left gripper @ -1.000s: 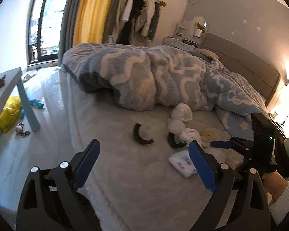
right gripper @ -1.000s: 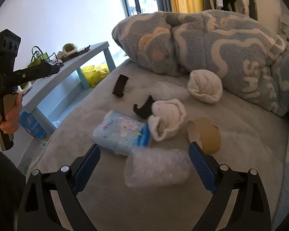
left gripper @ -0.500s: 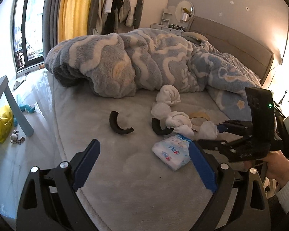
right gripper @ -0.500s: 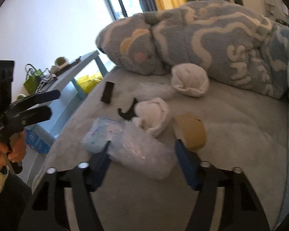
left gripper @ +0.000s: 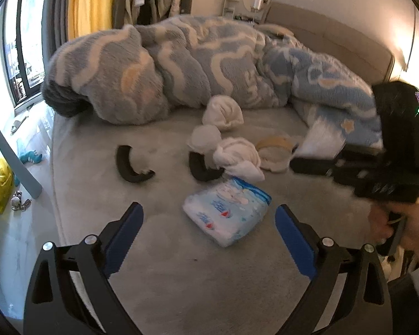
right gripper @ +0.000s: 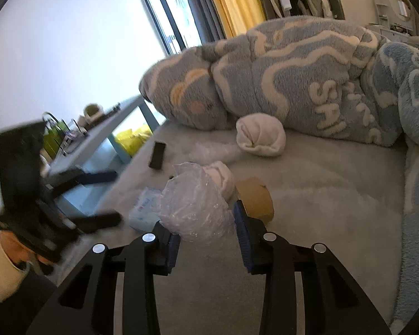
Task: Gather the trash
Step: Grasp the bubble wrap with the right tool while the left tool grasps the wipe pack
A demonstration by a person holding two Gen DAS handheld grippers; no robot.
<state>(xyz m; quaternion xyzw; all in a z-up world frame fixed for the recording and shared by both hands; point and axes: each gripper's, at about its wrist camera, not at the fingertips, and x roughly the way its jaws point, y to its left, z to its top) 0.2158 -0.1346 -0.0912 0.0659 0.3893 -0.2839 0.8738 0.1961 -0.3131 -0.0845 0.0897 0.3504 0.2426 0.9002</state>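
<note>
Right hand-held gripper point(right gripper: 206, 237) pinched onto bubble wrap wad point(right gripper: 194, 203), wad bulging between blue pads, lifted just above bed point(right gripper: 335, 195). Keep squeeze firm; slippery film may spring free. Left hand-held gripper point(left gripper: 208, 236) spread wide, empty, tissue pack point(left gripper: 227, 213) lying between its tips. Beyond: tape roll point(right gripper: 255, 198), white socks point(left gripper: 223, 111), blanket point(left gripper: 181, 64).
</note>
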